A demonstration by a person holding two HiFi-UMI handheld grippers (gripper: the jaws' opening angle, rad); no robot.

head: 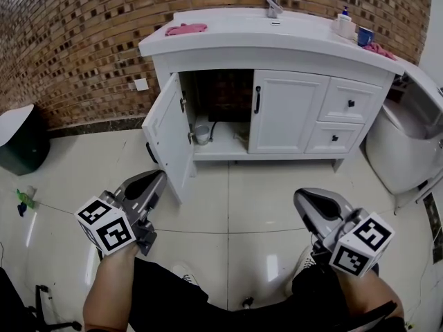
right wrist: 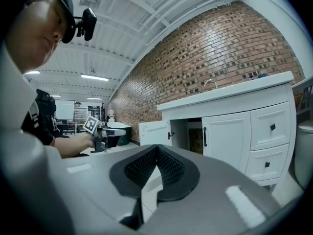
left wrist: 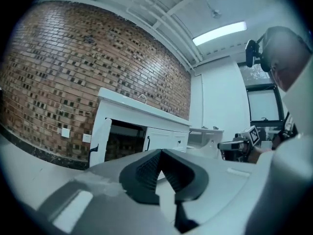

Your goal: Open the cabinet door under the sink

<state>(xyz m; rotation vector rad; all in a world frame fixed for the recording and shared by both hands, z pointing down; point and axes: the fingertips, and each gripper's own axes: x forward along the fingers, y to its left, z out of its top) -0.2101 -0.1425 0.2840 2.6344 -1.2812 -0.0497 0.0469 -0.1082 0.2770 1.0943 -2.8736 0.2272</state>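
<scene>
Under the white sink top, against the brick wall, stands the white cabinet. Its left door is already open: it is swung out toward us on the left side, and the dark inside of the cabinet is visible. The right door is closed, with its black handle at its left edge. To the right of it are two drawers, one above the other.

We hold the left gripper low over the tiled floor, near the free edge of the open door but apart from it. Its jaws are clenched together, with nothing between them. The right gripper is in front of the closed door and the drawers, well apart from them. Its jaws are also pressed together, and they grasp nothing.

On the sink top we see a faucet at the back and a pink cloth at the left. A dark bin stands on the floor at the far left.
</scene>
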